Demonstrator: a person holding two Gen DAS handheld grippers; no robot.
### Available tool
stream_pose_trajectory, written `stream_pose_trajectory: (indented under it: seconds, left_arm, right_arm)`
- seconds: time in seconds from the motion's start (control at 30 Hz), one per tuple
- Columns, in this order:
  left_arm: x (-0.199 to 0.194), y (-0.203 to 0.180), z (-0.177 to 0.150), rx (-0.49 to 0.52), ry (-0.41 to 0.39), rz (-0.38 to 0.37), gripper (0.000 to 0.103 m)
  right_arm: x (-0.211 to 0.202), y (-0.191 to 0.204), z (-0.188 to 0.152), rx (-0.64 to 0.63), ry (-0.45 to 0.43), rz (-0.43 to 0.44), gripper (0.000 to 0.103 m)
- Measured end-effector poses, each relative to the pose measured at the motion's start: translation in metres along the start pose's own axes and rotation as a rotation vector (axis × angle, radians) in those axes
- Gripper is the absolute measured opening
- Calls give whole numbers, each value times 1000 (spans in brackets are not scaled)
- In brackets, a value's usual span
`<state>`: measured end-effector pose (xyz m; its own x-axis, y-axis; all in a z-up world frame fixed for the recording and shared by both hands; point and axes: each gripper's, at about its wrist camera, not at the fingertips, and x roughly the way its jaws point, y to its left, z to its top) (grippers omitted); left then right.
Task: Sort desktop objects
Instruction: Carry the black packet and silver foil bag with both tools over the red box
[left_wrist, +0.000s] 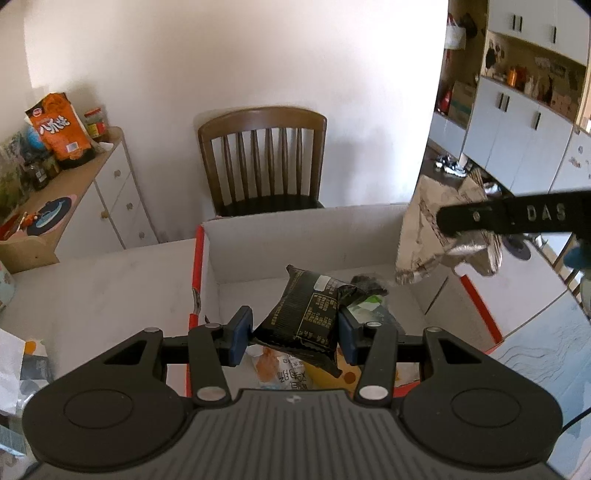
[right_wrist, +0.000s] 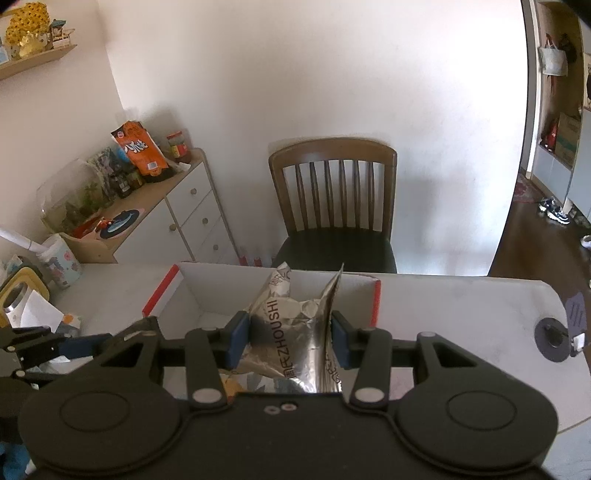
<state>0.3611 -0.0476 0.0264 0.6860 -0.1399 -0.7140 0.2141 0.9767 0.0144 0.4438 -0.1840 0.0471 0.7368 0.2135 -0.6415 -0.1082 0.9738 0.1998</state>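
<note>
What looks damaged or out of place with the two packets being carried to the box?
The silver foil bag in the right hand-held gripper is crumpled and looks torn open at the top. The black snack packet in the left hand-held gripper looks intact, just tilted. Both hang over the white cardboard box.

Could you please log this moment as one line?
left hand-held gripper: holds black packet | right hand-held gripper: holds silver bag | both over box

Box (right_wrist: 280, 295) on table (right_wrist: 461, 306), chair (right_wrist: 332, 206) behind, cabinet (right_wrist: 184, 214) left, perhaps 2 packets (left_wrist: 369, 295) inside.
</note>
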Motion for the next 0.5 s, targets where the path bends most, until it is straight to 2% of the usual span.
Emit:
stream_pose_trajectory:
  seconds: [0.5]
  left_arm:
    - [49, -4, -3, 23, 76, 20, 47]
  right_arm:
    - [65, 12, 3, 1, 88, 15, 46]
